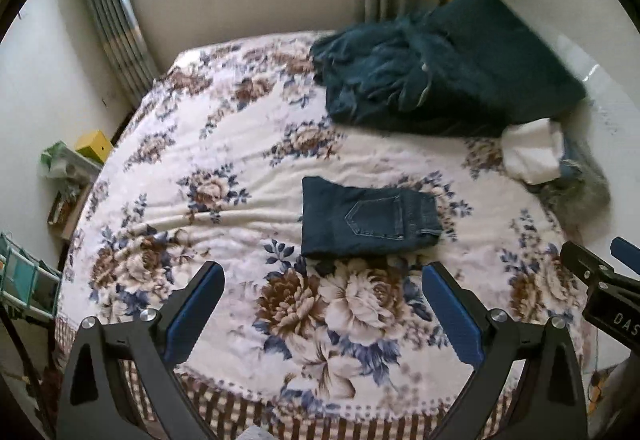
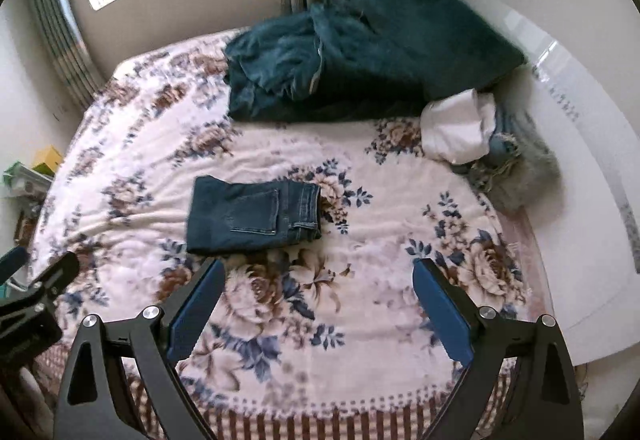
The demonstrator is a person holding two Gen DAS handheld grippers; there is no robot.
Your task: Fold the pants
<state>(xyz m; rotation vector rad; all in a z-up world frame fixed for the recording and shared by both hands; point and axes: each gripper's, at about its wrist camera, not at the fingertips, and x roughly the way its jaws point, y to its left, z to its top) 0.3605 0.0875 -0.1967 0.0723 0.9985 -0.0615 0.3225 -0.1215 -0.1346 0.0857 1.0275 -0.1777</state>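
A pair of dark blue jeans (image 1: 366,218) lies folded into a compact rectangle on the floral bedspread (image 1: 224,156), back pocket facing up. The same folded jeans (image 2: 252,218) show in the right wrist view. My left gripper (image 1: 322,274) hangs high above the bed, short of the jeans, jaws wide open with nothing between them. My right gripper (image 2: 316,272) is also held high and open, empty. The right gripper (image 1: 600,268) shows at the right edge of the left view, and the left gripper (image 2: 36,280) at the left edge of the right view.
A heap of dark blue clothes (image 1: 400,80) and a dark green pillow (image 1: 508,56) lie at the far side of the bed. A white cloth (image 1: 532,150) and a grey furry item (image 1: 580,192) sit at the right. A cluttered shelf (image 1: 72,164) stands left of the bed.
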